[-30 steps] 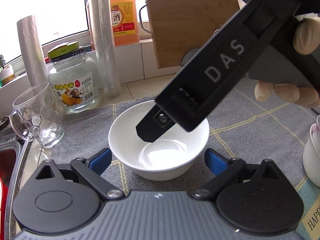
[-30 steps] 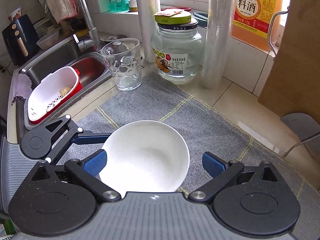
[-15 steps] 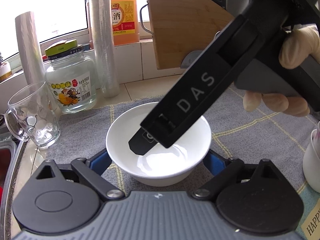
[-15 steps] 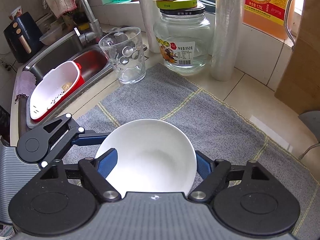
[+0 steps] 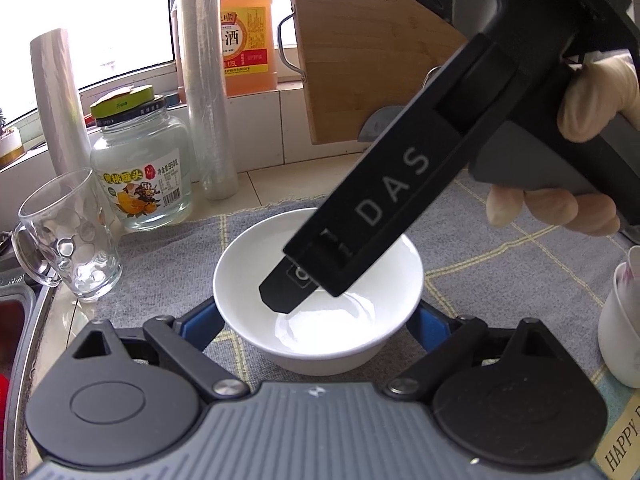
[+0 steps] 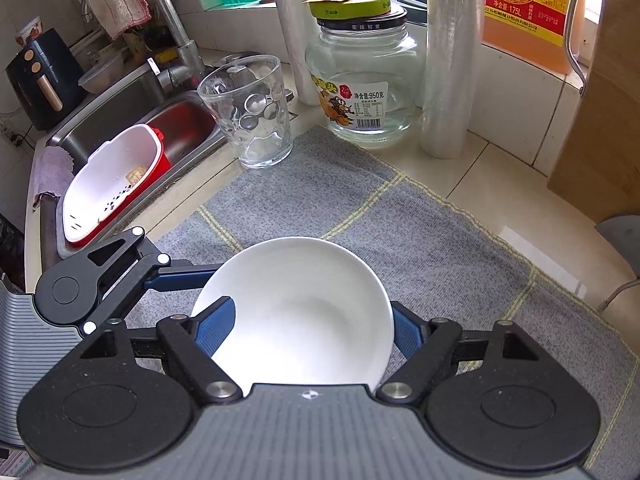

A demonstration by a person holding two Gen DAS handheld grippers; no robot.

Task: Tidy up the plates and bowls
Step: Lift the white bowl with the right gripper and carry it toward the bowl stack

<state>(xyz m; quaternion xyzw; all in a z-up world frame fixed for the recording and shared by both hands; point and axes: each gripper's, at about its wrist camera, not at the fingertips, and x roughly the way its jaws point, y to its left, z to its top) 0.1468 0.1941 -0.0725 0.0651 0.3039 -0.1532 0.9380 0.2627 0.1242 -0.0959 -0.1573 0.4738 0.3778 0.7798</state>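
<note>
A white bowl [image 5: 352,332] [image 6: 304,312] sits on a grey checked cloth [image 6: 360,208]. In the right wrist view my right gripper [image 6: 310,314] is shut on it, with its blue pads against the bowl's left and right sides near the rim. The left wrist view shows one black finger [image 5: 288,292] of that gripper reaching down over the bowl's inside, held by a gloved hand [image 5: 592,100]. My left gripper [image 5: 316,326] stands open around the bowl's lower body. Its pads sit close beside the bowl, partly hidden under the flare.
A glass mug [image 5: 68,240] and a labelled jar [image 5: 140,172] stand left of the cloth, with cling-film rolls [image 5: 204,80] behind them. A wooden board [image 5: 360,40] leans at the back. White cups [image 5: 624,320] stand at the right edge. A sink holding a red-and-white basket [image 6: 112,184] lies at the left.
My right gripper's jaws went from wide apart to closed against the bowl's sides, and it came lower over the bowl. The left gripper's pads now sit tighter beside the bowl.
</note>
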